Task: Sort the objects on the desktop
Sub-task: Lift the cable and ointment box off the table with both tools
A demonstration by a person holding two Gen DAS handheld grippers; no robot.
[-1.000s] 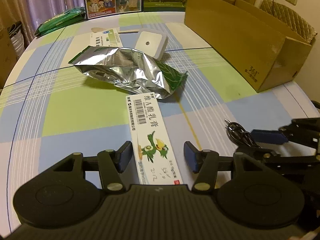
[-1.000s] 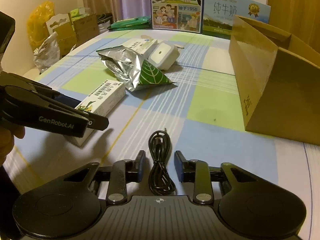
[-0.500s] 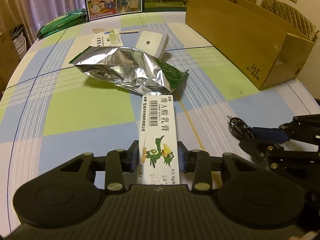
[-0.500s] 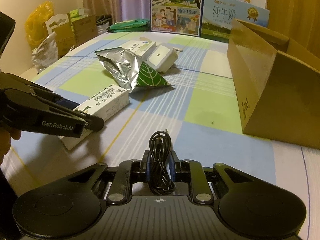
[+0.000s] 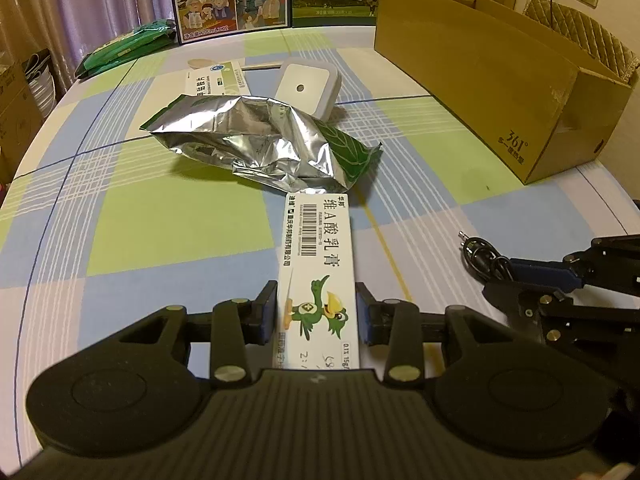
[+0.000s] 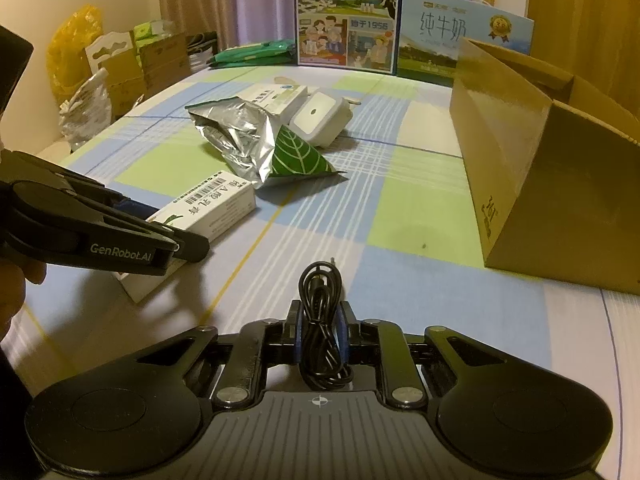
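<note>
Ointment box [image 5: 318,280] clamped, cable [image 6: 320,328] clamped

My right gripper [image 6: 319,330] is clamped on the coiled black cable [image 6: 321,320], plug end pointing forward over the checked tablecloth [image 6: 400,216]. Left of frame: my left gripper [image 6: 176,236] pinching the white ointment box [image 6: 208,208]. Centre, further back: crumpled foil bag [image 6: 248,140], white square device [image 6: 320,118] behind it. Open cardboard box [image 6: 540,168] at right.
</note>
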